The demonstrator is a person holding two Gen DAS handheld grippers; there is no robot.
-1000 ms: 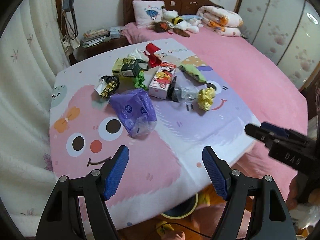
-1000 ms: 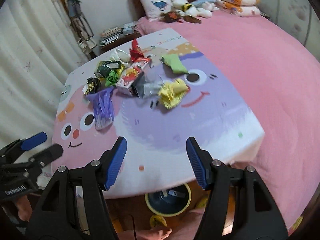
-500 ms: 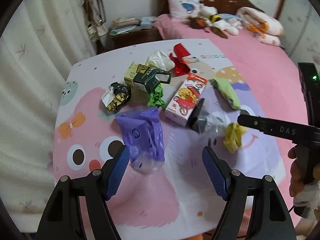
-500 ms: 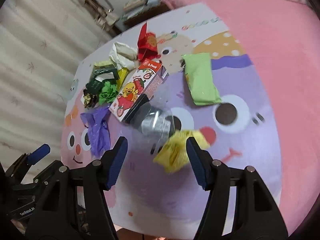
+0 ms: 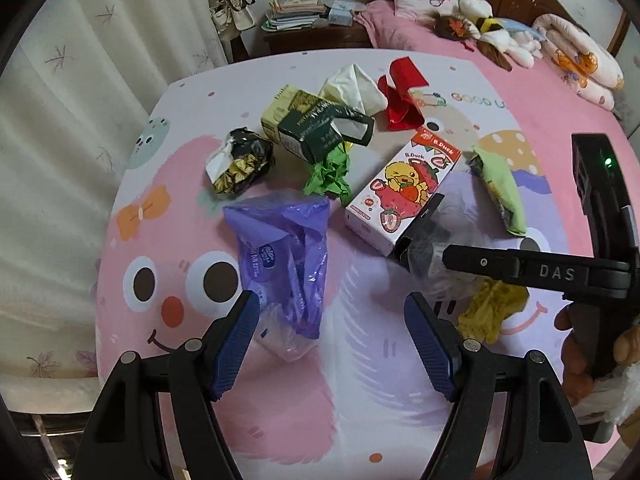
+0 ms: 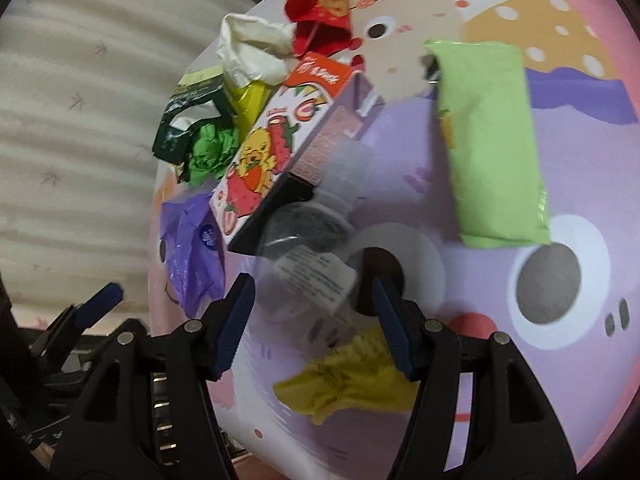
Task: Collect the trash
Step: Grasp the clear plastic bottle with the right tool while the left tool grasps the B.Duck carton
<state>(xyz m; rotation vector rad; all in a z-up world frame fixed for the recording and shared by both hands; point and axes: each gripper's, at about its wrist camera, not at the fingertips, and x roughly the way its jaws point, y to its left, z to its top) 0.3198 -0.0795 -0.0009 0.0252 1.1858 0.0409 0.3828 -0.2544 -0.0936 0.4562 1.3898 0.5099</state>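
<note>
The right gripper [image 6: 310,308], spread wide, straddles the clear plastic bottle [image 6: 308,264] without touching.

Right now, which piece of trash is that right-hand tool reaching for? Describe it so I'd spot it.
On the cartoon-face tablecloth, find the strawberry-and-duck carton. Against its dark near end lies a clear plastic bottle, between the open right gripper jaws. Unlike its colourful neighbours, it's see-through with a white label.
</note>
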